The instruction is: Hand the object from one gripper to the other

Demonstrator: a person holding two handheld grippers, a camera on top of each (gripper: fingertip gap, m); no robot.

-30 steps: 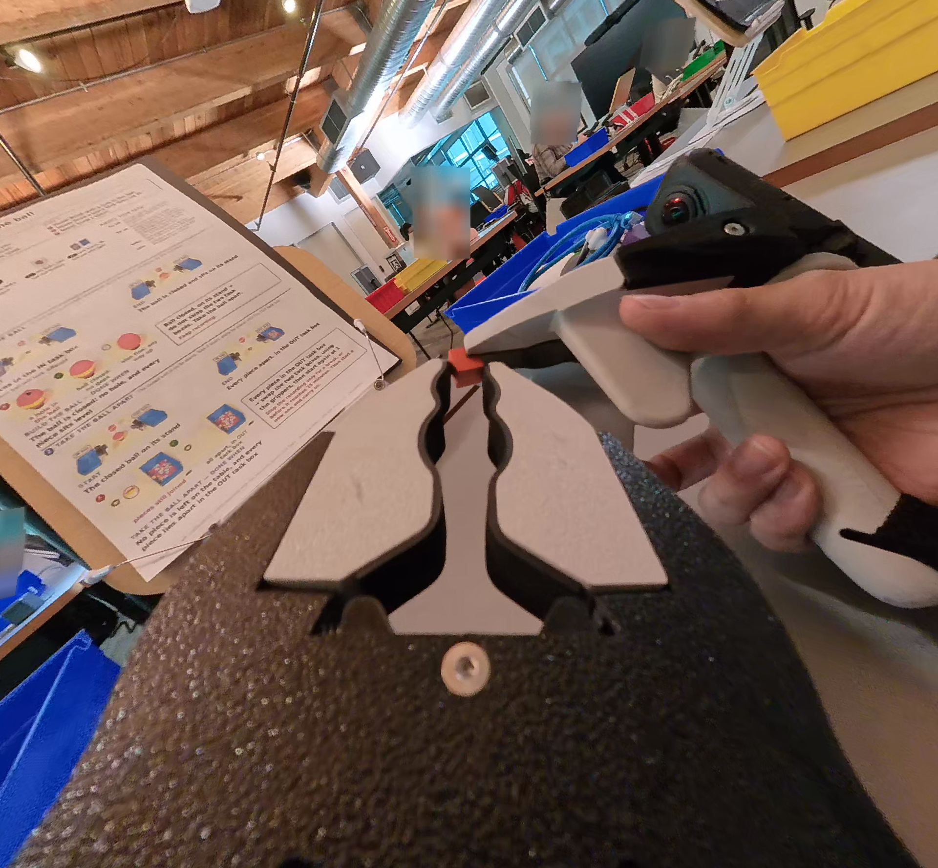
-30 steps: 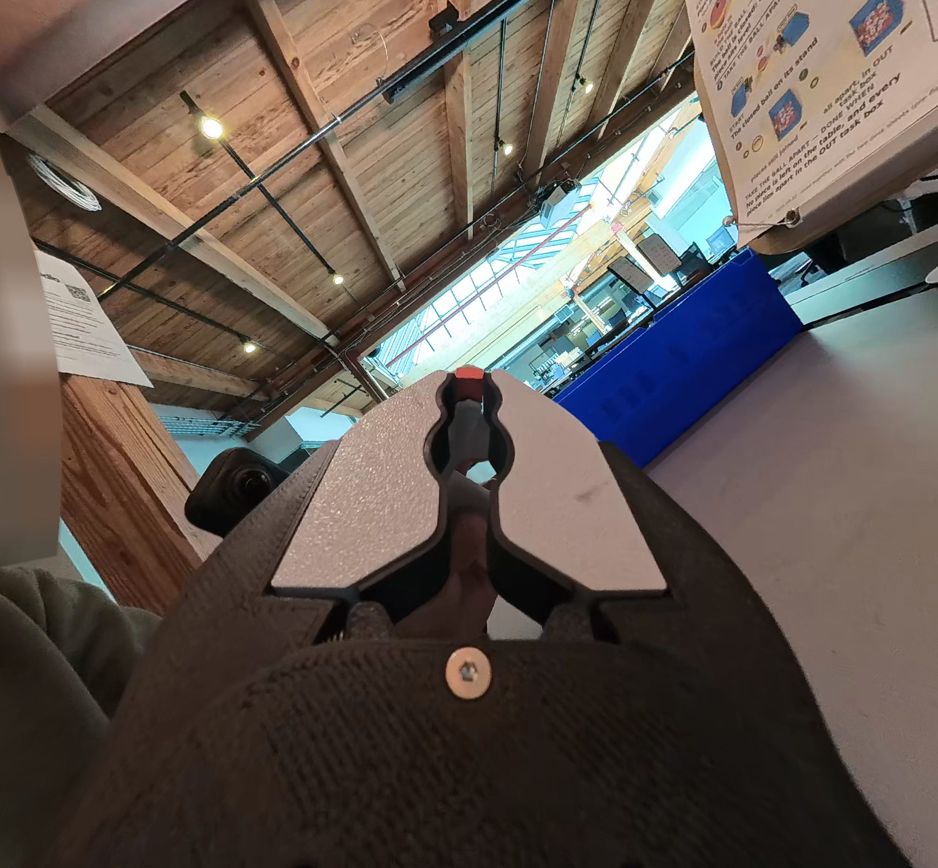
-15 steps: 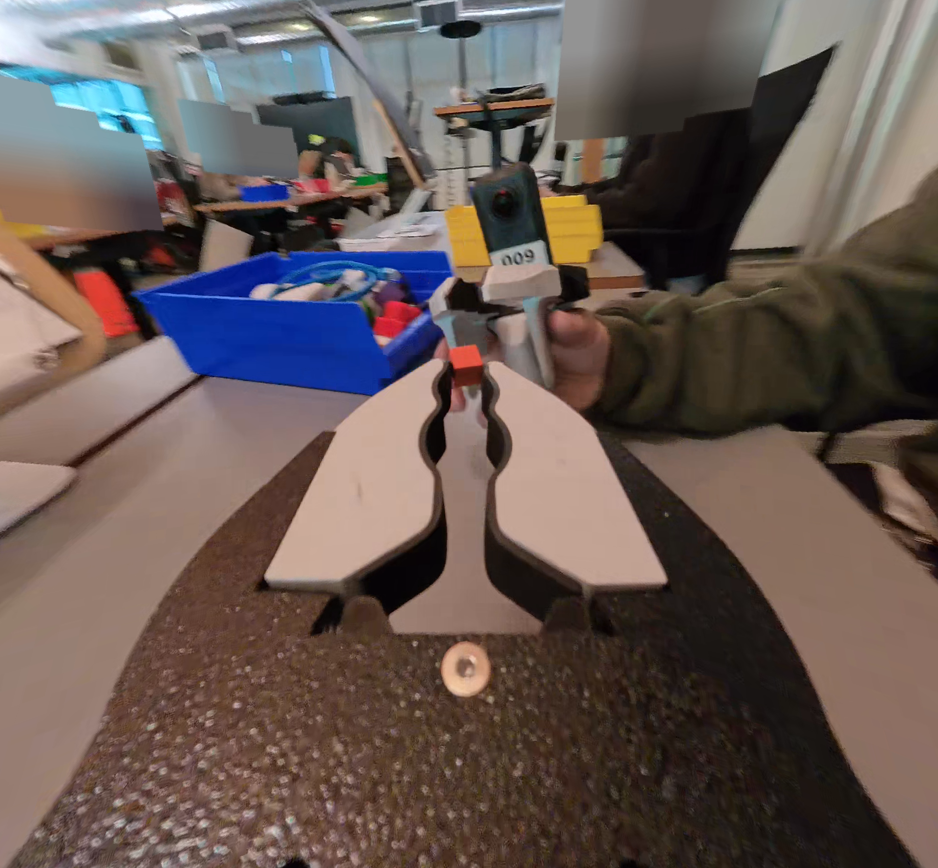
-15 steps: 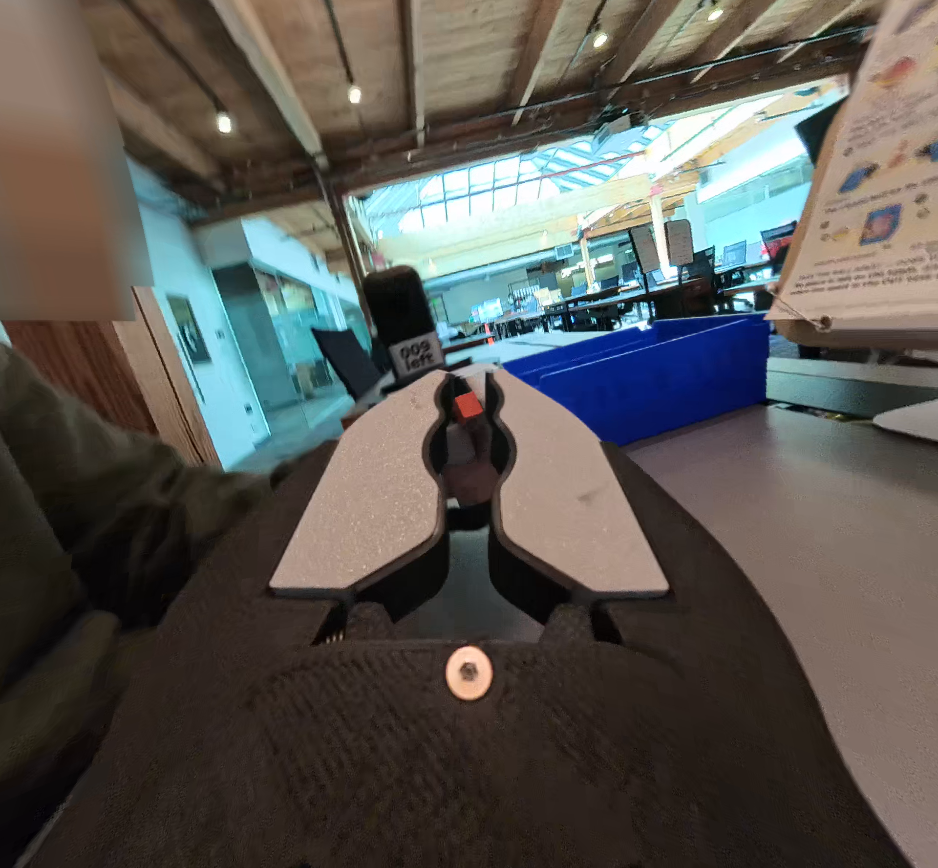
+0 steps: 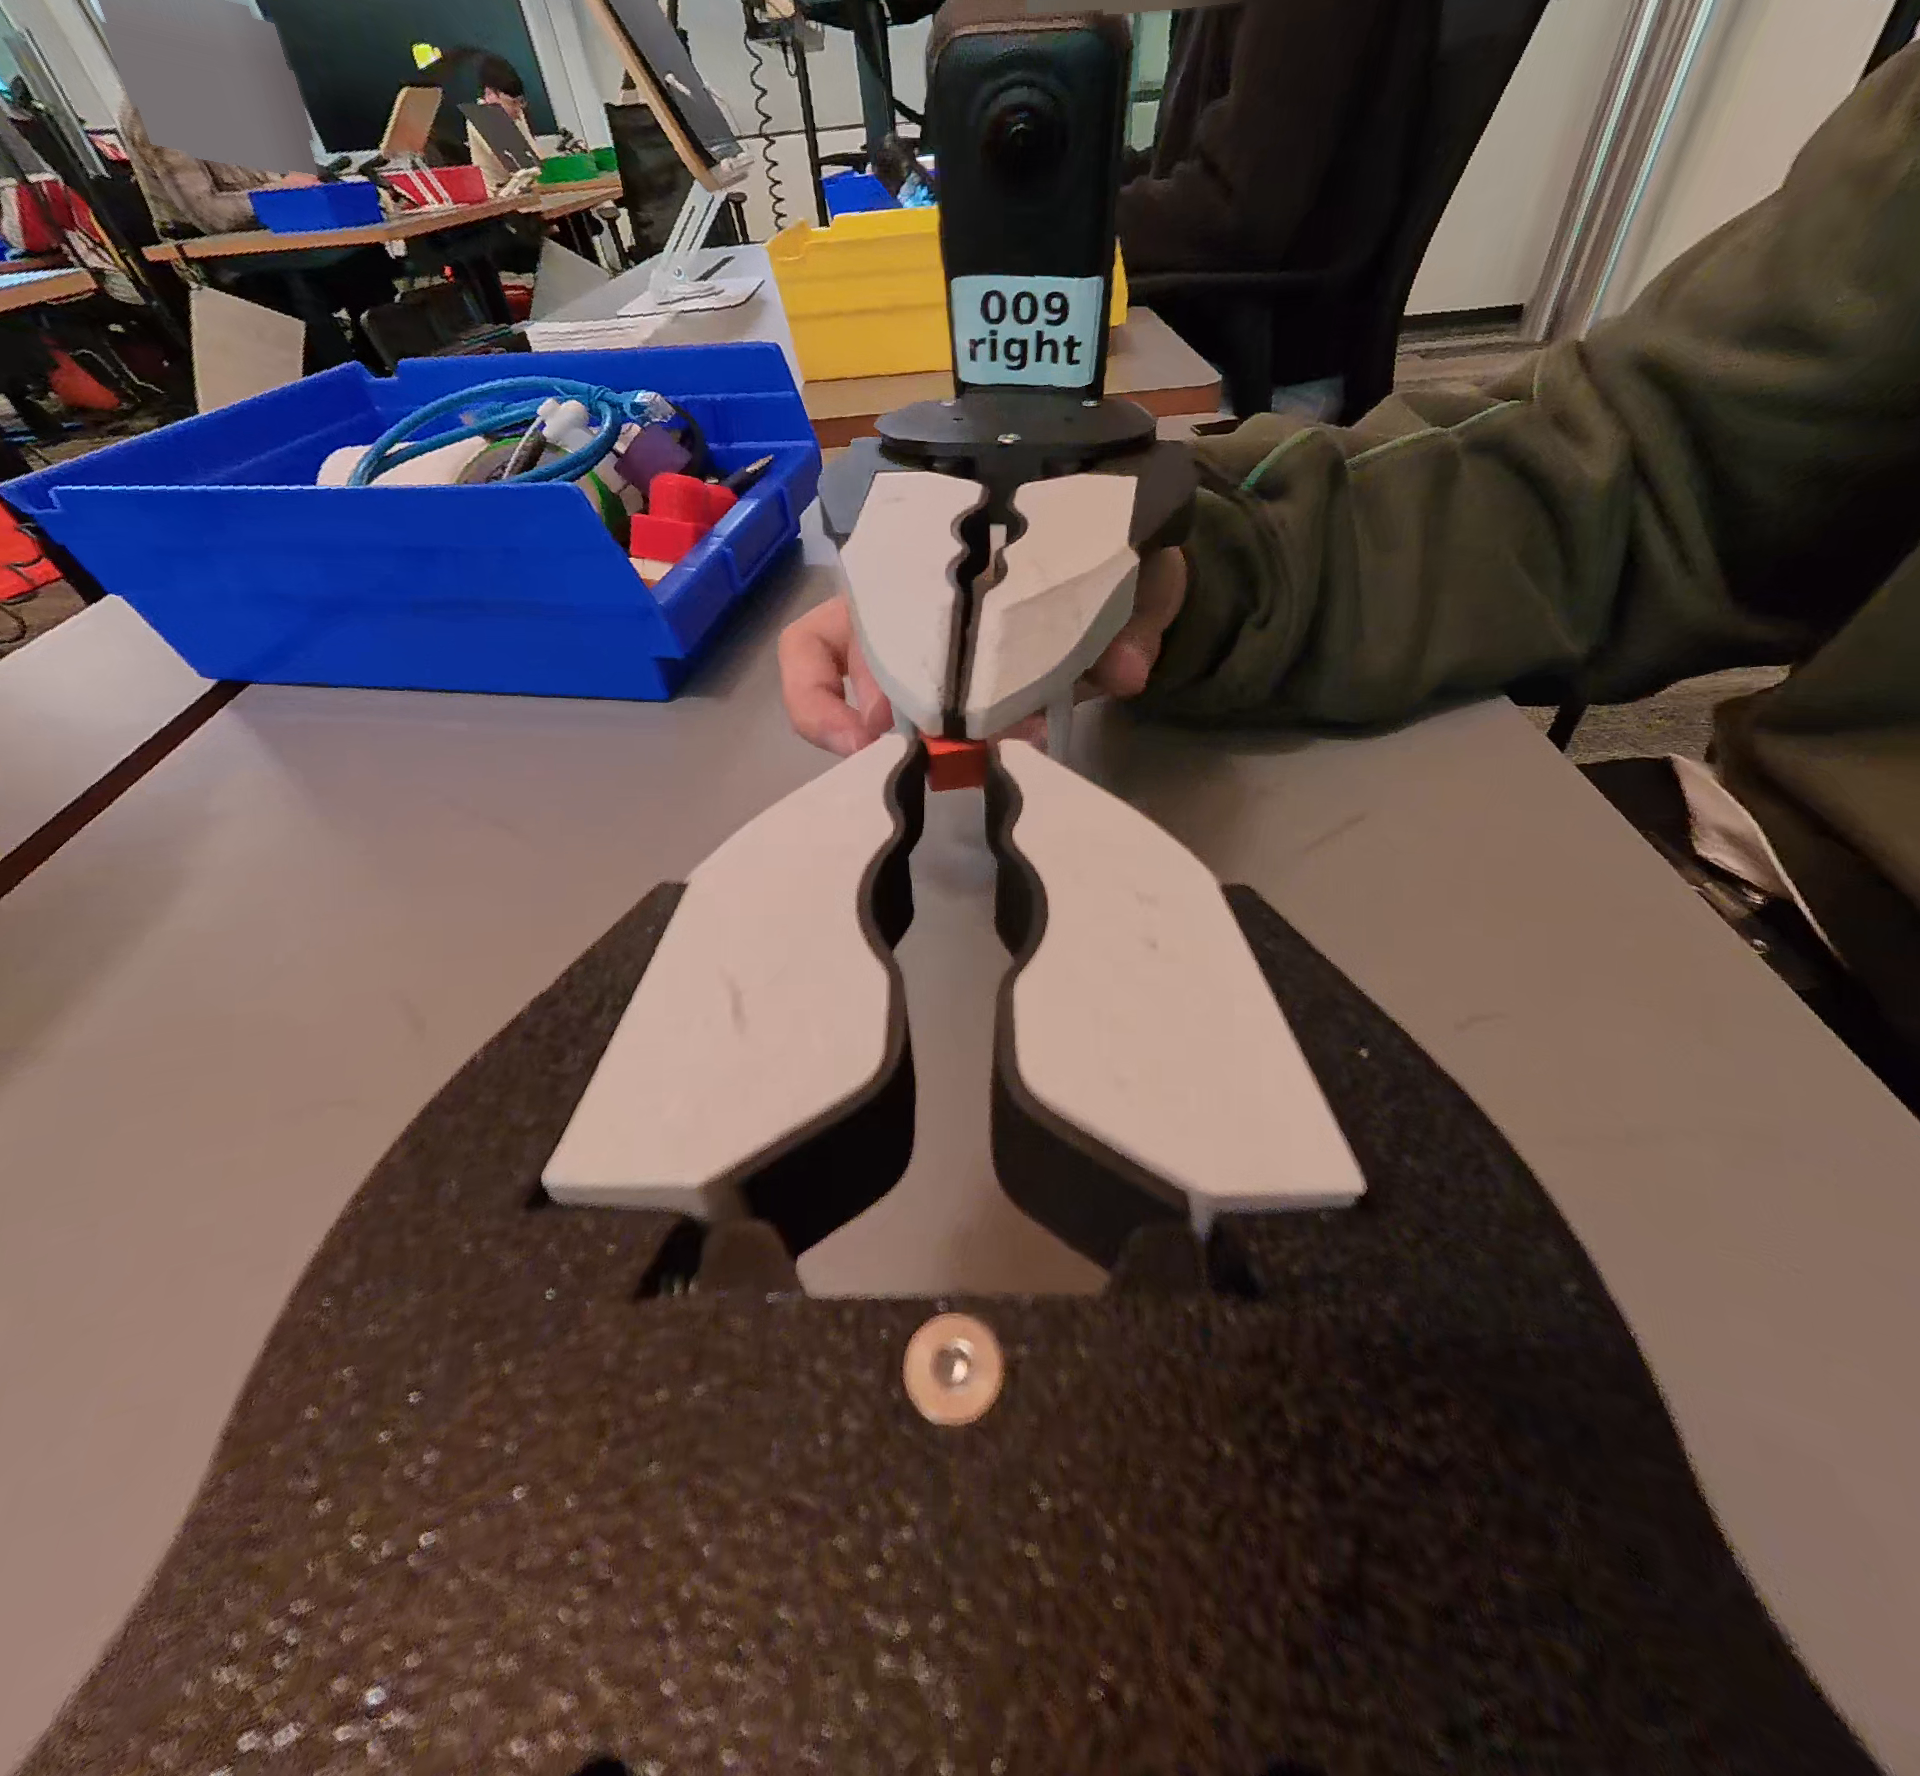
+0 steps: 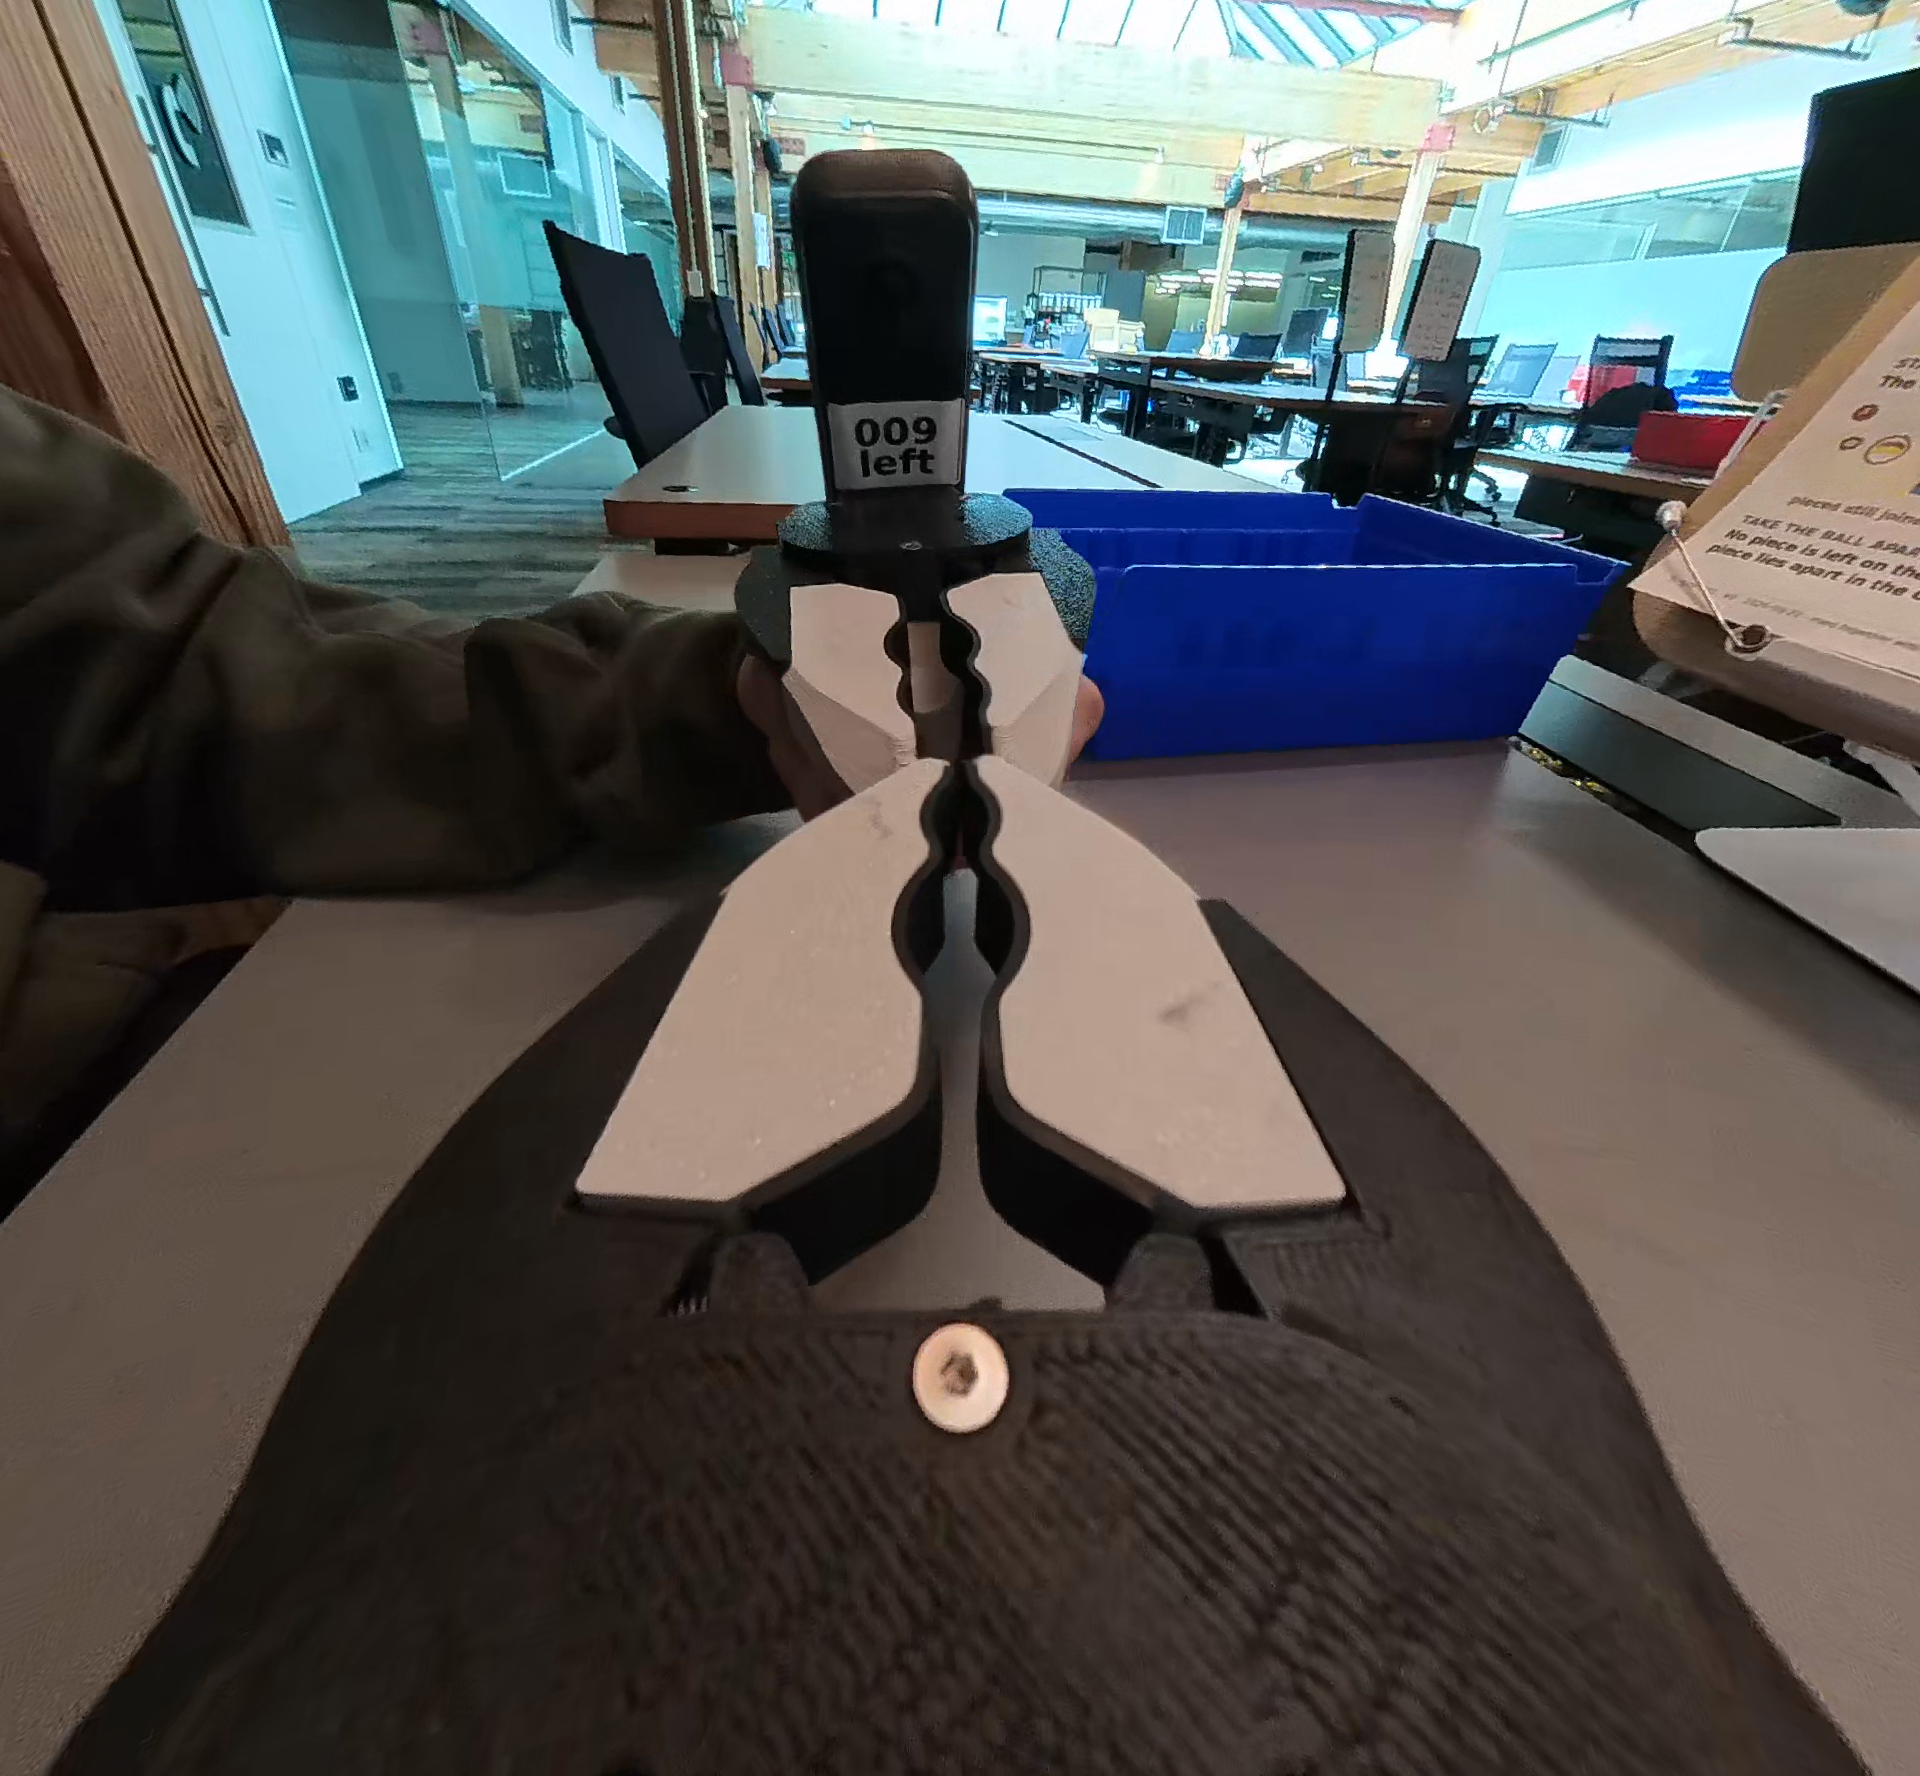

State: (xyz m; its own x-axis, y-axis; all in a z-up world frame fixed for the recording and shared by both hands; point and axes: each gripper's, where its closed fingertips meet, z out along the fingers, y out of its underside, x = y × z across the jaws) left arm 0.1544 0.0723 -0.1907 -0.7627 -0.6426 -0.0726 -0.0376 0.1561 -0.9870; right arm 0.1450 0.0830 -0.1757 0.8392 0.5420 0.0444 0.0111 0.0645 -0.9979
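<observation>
A small red block (image 5: 954, 762) is pinched between the tips of my left gripper (image 5: 954, 781), which is shut on it a little above the grey table (image 5: 312, 895). My right gripper (image 5: 961, 727) faces it head on, jaws shut to a thin wavy gap, its tips right at the block's far side. I cannot tell if they touch it. In the right wrist view my right gripper (image 6: 956, 776) is shut, with no block showing between its fingers. The left gripper (image 6: 935, 734) stands just beyond, its tips hidden behind mine.
A blue bin (image 5: 416, 563) with cables and parts stands at the far left, a yellow bin (image 5: 862, 292) behind it. Another blue bin (image 6: 1299, 646) and an instruction sheet on a board (image 6: 1818, 531) stand to the right. A person's green sleeves reach in from the sides. Less than 4 cm separates the two grippers' tips.
Both grippers have tilted down from the ceiling to level over the table. The right gripper has come up close to the left's tips, and its jaws have narrowed. The left still holds the block.
</observation>
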